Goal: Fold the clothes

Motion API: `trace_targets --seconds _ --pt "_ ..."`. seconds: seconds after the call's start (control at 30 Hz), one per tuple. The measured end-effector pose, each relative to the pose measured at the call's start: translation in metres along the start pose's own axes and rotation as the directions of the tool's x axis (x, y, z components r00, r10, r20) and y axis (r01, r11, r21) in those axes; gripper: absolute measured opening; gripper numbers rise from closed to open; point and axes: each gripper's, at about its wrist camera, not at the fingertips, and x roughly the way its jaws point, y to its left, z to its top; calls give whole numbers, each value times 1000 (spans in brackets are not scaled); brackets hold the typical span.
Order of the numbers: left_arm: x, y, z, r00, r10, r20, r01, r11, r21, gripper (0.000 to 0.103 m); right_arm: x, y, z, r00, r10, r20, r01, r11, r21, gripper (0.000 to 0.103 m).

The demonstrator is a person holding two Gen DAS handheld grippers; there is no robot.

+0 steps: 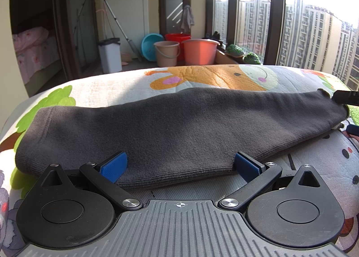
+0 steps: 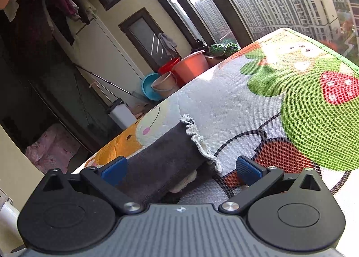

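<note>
Folded grey ribbed-knit garment [image 1: 170, 126] lying long and flat on a quilted cartoon-print mat [image 1: 116, 86], frilly white trim at one end, left gripper [image 1: 180, 163] spread wide at its near edge, right gripper [image 2: 180, 167] wide too, perhaps just touching cloth.

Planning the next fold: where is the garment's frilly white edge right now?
In the right wrist view, the frilly white edge ends the grey garment on the cartoon mat, between the open right gripper's fingers.

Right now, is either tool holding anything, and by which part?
Nothing held. Both the left tool and right tool are open, straddling the folded grey garment's edge.
</note>
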Motion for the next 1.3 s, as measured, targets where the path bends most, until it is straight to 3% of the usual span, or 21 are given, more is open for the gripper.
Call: trace_targets --seconds 0.27,0.53,0.8,1.0,1.1,1.17,1.2,1.3 --pt "-10 7 -5 1000 1 0 -1 1000 2 103 -4 -16 0 996 78 34 -80 993 91 103" --pt "-19 5 -5 1000 -12 -1 12 1000 -8 103 3 6 2 999 1 -45 -4 998 -63 103" --pt "-22 13 0 994 -109 -29 108 993 -36 103 13 31 1 988 -90 -127 57 968 -246 103" --pt "-16 -11 1 997 -34 -66 38 997 66 103 13 38 1 983 -117 -139 74 956 -283 102" --pt "-16 -10 2 997 -50 -65 53 997 50 103 -1 39 2 986 -125 -113 89 955 -284 91" --pt "-17 -10 2 996 -60 -63 62 997 42 103 -17 36 7 992 -99 -84 75 966 -246 70" --pt "-17 -10 2 996 -62 -63 65 997 40 103 -24 33 11 993 -81 -89 61 976 -209 51" --pt "-18 -10 2 996 -71 -58 73 997 31 103 -37 17 18 994 -36 -106 25 994 -110 47"
